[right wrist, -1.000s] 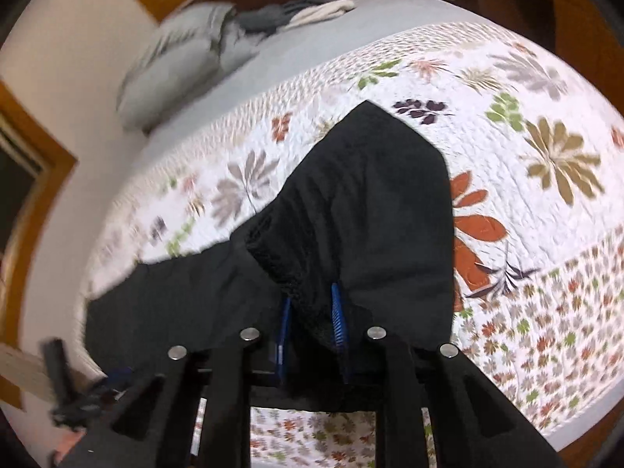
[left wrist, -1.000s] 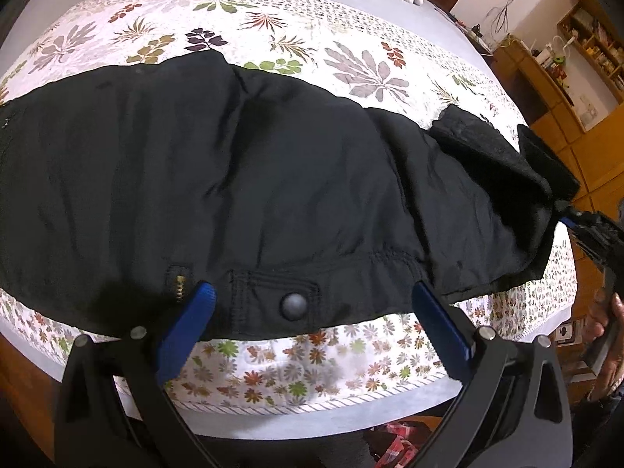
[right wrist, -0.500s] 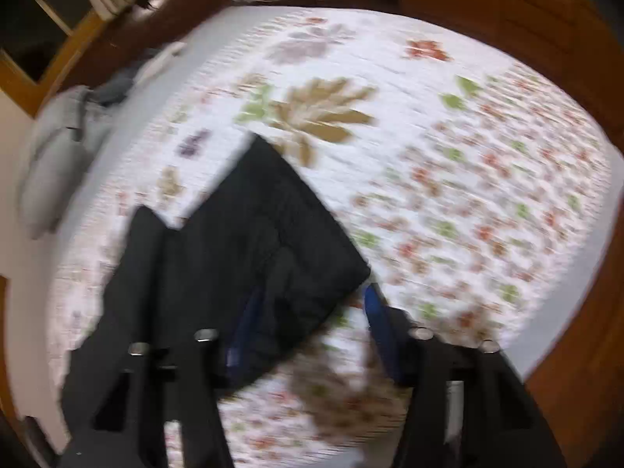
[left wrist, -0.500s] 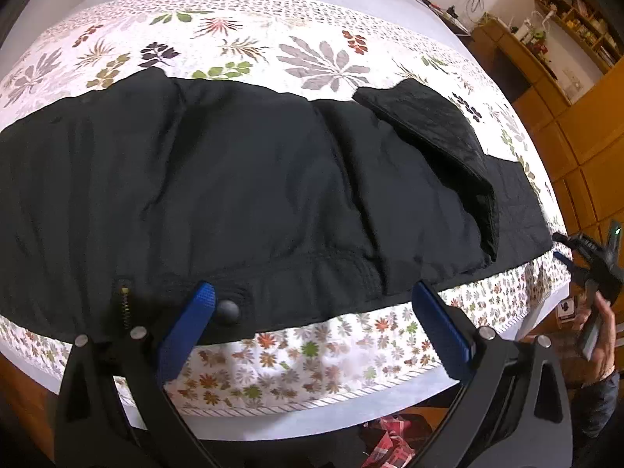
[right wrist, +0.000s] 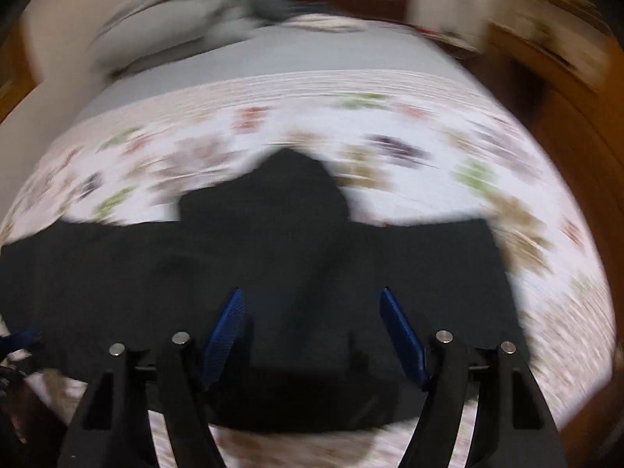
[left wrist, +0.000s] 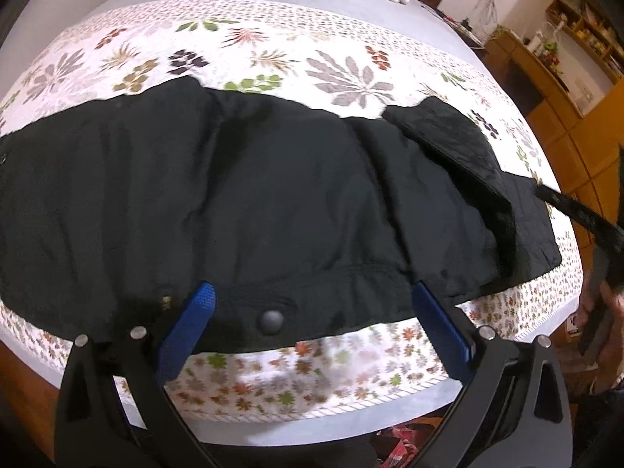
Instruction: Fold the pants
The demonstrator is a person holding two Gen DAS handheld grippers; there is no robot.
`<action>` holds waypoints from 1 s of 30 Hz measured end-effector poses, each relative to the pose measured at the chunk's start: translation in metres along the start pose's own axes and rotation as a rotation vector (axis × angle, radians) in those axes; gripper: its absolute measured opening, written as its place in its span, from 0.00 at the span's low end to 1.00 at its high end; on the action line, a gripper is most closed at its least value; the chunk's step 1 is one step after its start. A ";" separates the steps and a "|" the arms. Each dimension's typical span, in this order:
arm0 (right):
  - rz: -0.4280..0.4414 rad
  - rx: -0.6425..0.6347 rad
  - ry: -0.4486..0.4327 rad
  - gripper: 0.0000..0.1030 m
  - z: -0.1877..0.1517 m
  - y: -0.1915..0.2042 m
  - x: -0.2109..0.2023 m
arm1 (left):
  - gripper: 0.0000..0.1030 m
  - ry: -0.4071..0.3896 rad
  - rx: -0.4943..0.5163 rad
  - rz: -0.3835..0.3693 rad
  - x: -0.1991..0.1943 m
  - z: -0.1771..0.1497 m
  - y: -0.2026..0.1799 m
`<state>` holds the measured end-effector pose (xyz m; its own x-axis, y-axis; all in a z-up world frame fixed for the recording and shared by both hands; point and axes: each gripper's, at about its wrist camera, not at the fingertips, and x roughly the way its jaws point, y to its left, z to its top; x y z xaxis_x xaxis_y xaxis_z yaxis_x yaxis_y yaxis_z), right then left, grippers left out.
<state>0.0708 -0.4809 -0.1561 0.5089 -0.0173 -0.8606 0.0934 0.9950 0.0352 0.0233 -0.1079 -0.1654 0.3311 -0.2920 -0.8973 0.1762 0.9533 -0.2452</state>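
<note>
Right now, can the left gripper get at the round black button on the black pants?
Probably yes. The left gripper hangs just above the round black button on the black pants, jaws wide to either side of it, with nothing lying between them and the waistband.

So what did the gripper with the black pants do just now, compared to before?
The right gripper let go of the black pants leg end it was pinching; its jaws are opening, nothing pressed between them. That end now lies folded over on the floral quilt. The left gripper stayed open at the waistband.
</note>
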 end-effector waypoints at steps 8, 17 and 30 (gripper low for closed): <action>-0.034 -0.246 0.094 0.71 0.053 0.109 0.079 | 0.97 -0.006 -0.086 0.023 -0.004 0.000 0.039; -0.218 -0.308 0.223 0.75 0.064 0.117 0.145 | 0.97 -0.003 -0.112 0.016 0.003 0.002 0.051; 0.018 0.120 0.169 0.09 0.069 0.023 0.106 | 0.97 0.002 -0.117 0.022 0.004 0.001 0.052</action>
<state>0.1862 -0.4662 -0.2113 0.3620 0.0272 -0.9318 0.1921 0.9759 0.1032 0.0345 -0.0597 -0.1820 0.3323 -0.2712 -0.9034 0.0592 0.9619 -0.2670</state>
